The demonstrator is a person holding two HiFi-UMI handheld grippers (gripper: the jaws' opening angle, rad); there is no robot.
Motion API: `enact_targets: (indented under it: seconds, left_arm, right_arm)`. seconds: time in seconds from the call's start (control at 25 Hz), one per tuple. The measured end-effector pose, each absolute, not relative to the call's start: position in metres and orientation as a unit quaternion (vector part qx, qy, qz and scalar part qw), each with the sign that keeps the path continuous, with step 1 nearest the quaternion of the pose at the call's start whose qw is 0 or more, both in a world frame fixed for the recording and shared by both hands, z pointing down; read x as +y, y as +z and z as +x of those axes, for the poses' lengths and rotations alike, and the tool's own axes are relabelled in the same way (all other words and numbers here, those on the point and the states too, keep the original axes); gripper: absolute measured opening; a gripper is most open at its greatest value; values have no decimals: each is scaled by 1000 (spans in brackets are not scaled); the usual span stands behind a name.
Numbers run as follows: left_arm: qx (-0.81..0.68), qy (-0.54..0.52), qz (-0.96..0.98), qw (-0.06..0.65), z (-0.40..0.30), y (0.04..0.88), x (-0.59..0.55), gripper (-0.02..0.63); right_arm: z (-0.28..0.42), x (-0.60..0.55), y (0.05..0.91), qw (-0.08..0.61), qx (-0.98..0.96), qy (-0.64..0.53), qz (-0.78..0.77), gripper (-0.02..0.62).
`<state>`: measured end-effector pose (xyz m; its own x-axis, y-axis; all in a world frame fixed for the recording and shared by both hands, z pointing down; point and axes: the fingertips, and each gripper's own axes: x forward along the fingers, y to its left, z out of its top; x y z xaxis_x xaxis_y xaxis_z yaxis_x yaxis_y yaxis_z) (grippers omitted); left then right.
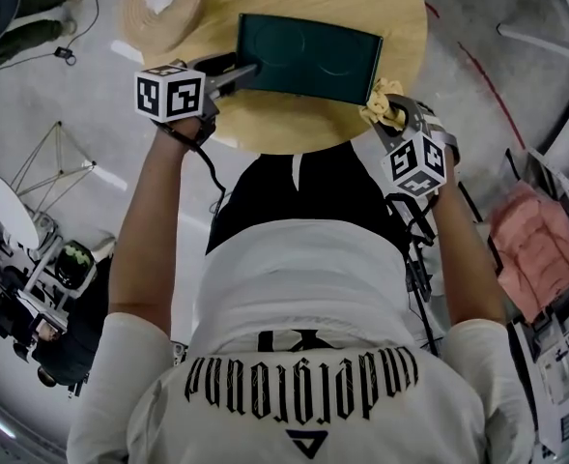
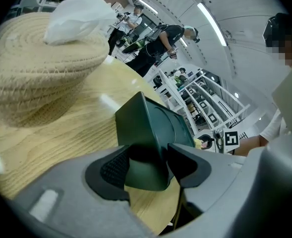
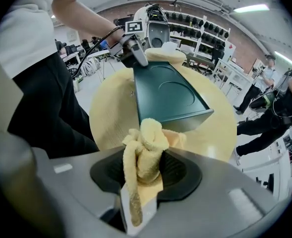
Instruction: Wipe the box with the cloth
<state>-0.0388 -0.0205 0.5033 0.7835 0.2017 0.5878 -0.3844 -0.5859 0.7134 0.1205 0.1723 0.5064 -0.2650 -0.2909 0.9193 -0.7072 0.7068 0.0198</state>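
The left gripper (image 2: 148,166) is clamped on the left corner of the dark green rectangular box (image 1: 308,58), hiding it. The right gripper (image 3: 145,168) squeezes the bunched yellow terry cloth (image 3: 145,150); whether the cloth touches the box is unclear.

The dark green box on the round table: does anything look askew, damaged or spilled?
Nothing stands out. The dark green rectangular box lies on the round wooden table, one end clamped by the left hand-held gripper; the right hand-held gripper holds a bunched yellow cloth.
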Motion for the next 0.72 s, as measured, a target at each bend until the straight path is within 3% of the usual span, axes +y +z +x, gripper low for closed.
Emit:
enact_targets:
  seconds: [0.72]
  left_arm:
    - [-39,357,824,438,-37,506,-26,259]
  right_arm:
    - [202,36,505,555,-795,88,231,143]
